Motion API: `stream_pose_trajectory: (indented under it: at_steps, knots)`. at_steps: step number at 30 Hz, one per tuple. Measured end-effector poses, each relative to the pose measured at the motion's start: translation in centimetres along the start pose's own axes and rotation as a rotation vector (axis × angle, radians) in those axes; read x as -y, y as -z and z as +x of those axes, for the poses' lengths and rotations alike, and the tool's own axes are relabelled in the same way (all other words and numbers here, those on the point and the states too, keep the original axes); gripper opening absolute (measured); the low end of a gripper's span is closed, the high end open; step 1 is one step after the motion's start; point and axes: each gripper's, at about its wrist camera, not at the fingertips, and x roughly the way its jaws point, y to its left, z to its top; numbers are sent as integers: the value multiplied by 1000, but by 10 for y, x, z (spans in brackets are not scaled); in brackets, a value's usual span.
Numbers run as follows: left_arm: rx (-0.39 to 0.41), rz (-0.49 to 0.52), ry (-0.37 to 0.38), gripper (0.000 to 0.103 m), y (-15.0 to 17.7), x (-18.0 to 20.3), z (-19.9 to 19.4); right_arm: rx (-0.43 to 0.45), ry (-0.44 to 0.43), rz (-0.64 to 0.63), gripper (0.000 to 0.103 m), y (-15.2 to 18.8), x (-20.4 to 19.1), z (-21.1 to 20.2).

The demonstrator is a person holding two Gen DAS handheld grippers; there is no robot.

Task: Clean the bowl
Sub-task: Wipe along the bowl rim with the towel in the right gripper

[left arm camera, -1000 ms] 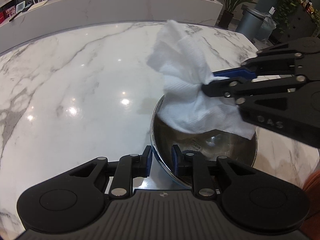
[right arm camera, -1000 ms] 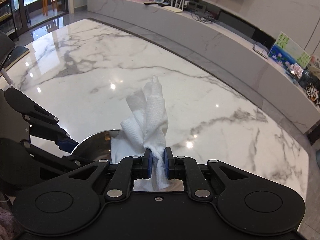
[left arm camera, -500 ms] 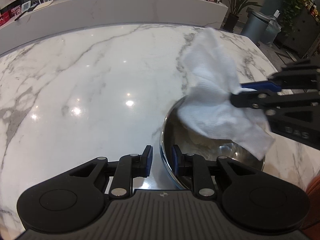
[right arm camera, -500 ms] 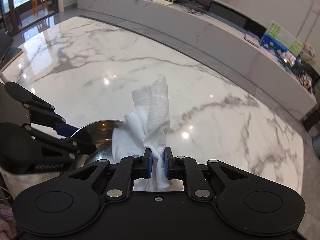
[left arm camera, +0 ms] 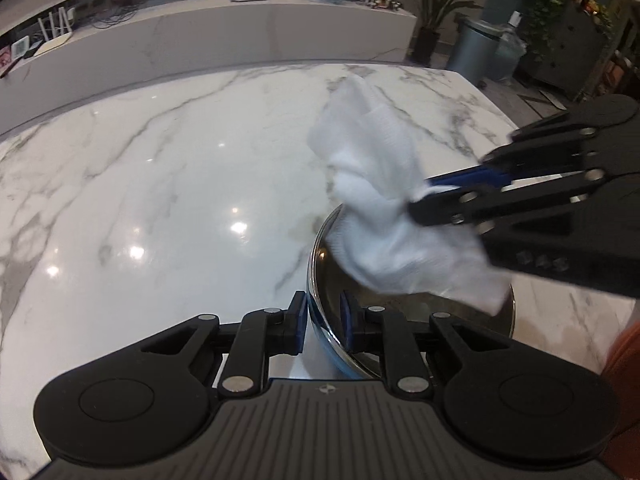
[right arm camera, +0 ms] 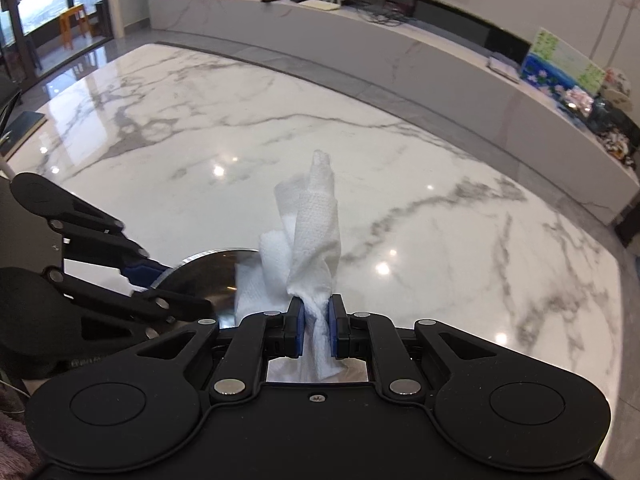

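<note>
A shiny steel bowl (left arm camera: 320, 264) sits on the white marble table. My left gripper (left arm camera: 323, 322) is shut on its near rim, one finger inside and one outside. My right gripper (right arm camera: 316, 330) is shut on a crumpled white paper towel (right arm camera: 308, 248). In the left wrist view the right gripper (left arm camera: 424, 196) comes in from the right and holds the towel (left arm camera: 376, 208) over the bowl, its lower part inside the bowl (right arm camera: 204, 276). The bowl's bottom is mostly hidden by the towel.
The marble table (left arm camera: 160, 200) stretches wide to the left and far side. A long marble ledge (right arm camera: 400, 52) with small items runs behind it. A bin (left arm camera: 476, 48) and plants stand beyond the table's far right corner.
The right gripper with the towel swung right across the bowl, then back left and slightly up. The left gripper kept its hold on the rim.
</note>
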Motion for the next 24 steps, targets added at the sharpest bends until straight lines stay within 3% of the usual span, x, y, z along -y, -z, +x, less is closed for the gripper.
stream_pose_trajectory:
  at_steps: [8, 16, 24]
  knots:
    - [-8, 24, -2, 16, -1, 2, 7, 28, -68, -57, 9, -10, -20, 0]
    - [-25, -23, -19, 16, 2, 1, 5, 12, 24, 26, 9, -7, 1, -3]
    - [-19, -69, -44, 16, 2, -2, 3, 25, 46, 140, 9, 21, 18, -37]
